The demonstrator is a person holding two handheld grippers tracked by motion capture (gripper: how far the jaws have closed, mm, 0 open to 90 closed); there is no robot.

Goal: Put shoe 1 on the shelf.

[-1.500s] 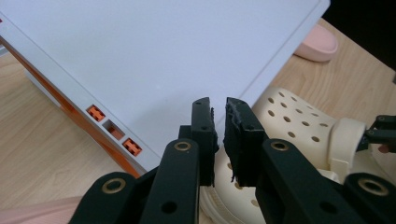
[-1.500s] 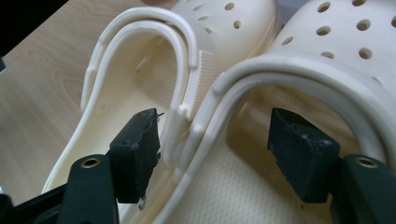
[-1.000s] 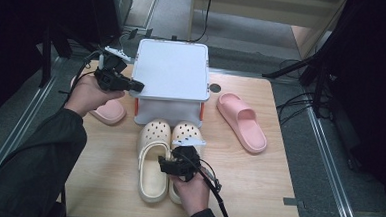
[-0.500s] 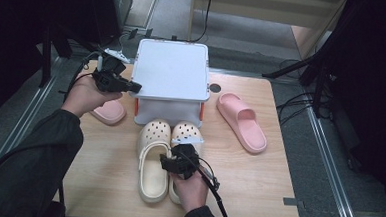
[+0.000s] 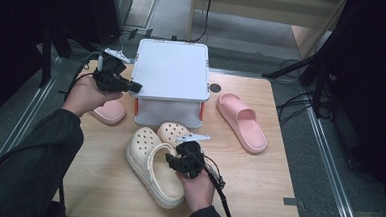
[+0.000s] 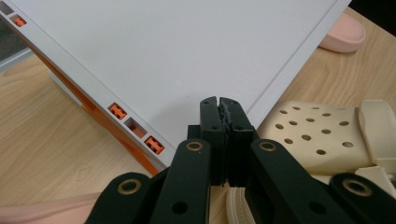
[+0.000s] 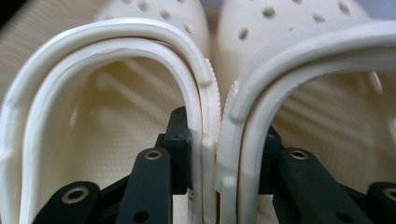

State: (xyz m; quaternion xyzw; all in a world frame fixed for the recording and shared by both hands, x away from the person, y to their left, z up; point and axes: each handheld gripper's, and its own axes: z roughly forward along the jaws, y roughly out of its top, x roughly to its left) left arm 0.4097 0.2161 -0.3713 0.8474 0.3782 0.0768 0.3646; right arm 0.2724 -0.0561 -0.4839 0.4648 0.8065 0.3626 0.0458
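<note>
The right gripper (image 5: 178,160) sits near the table's front edge, its two black jaws closed over the touching inner side walls of the pair of cream clogs (image 5: 155,164), one jaw inside each shoe; in the right gripper view the two walls (image 7: 212,140) are pressed flat together between the jaws. In the high view the clogs lie side by side just near of the white storage box (image 5: 171,77), toes pointing toward it and the far clog's toe close under the box's near edge, so there is little room on that side. The pair is angled, heels swung toward the near left. Bare wood lies open to the right of the clogs, as far as the pink slide (image 5: 242,122), which rests well apart by the right edge of the table (image 5: 271,192). The left gripper (image 5: 132,87) hovers at the box's left edge, above the lid (image 6: 177,60); in the left gripper view its jaws are pressed together with nothing between them, the tips over the lid close to its near corner. A second pink slide (image 5: 108,111) lies left of the box, under the left hand (image 5: 84,94), close to the table's left edge. Orange latches (image 6: 135,126) line the box's side below the lid rim.
</note>
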